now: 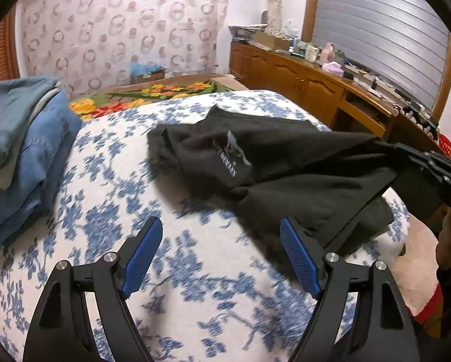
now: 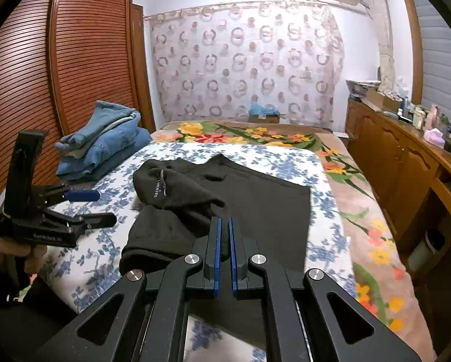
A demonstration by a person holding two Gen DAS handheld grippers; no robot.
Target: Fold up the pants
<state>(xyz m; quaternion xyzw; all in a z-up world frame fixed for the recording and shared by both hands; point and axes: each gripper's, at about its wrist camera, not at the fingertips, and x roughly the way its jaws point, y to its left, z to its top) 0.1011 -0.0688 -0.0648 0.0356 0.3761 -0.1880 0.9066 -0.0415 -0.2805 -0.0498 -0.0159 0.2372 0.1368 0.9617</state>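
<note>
One stack of folded blue denim garments (image 2: 102, 141) lies well to the left of and beyond both pairs of fingers, at the far left edge of the bed; how many pieces it holds cannot be told. The left gripper (image 1: 221, 259) hovers over the one blue-and-white floral bedcover (image 1: 153, 271) with its two blue-padded fingers (image 1: 141, 256) spread wide apart and nothing between them. In the right wrist view the same left gripper (image 2: 100, 208) shows at the left, just beside the near left edge of the cloth but not touching it. One pair of black pants (image 2: 225, 199) lies crumpled ahead of the fingers, its printed logo (image 1: 233, 154) turned up. The right gripper (image 2: 224, 226) has its two fingers (image 2: 216, 253) pressed nearly together, clamped on the near edge of the pants, lifting that part off the cover. Further right of the fingers runs one wooden sideboard (image 2: 400, 163), cluttered with small items too blurred to count.
</note>
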